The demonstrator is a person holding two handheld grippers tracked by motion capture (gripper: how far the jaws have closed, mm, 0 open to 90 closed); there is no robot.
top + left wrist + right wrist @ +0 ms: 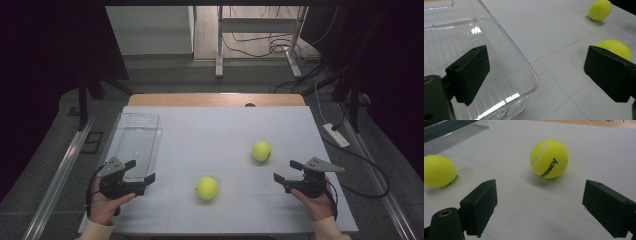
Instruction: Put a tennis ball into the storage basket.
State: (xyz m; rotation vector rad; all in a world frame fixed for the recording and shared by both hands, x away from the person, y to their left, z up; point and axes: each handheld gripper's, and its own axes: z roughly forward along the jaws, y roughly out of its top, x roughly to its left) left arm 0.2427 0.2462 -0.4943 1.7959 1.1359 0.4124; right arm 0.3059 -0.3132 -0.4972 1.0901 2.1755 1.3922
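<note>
Nearest the lens, two forearms in pale sleeves, each hand around a black gripper low over the white tabletop (215, 130). Largest thing on that tabletop: clear plastic bin (134, 145), empty, lengthwise along the left side, near corner just beside the left gripper (139, 170). Left gripper's jaws spread wide with nothing between; seen from its own camera, one jaw over the bin's corner (534, 82), the other out over bare tabletop toward the balls. Right gripper (286, 170) likewise released, jaws wide apart and empty, pointed inward from the right edge. Smaller things: two yellow tennis balls, well apart from each other and both outside the bin. Far ball (261, 151) near the right gripper, squarely ahead of its jaws in the right gripper view (549, 159), black lettering turned this way. Near ball (207, 188) about midway between the two grippers, at the left edge of the right gripper view (438, 170). Judged as the very start: nothing grasped, reach not yet made, presumably balls bound for the bin. Next move calls for sliding the right gripper forward until its jaws straddle the far ball at its widest, then closing gently, since a round ball on a smooth tabletop may roll off at a nudge.
</note>
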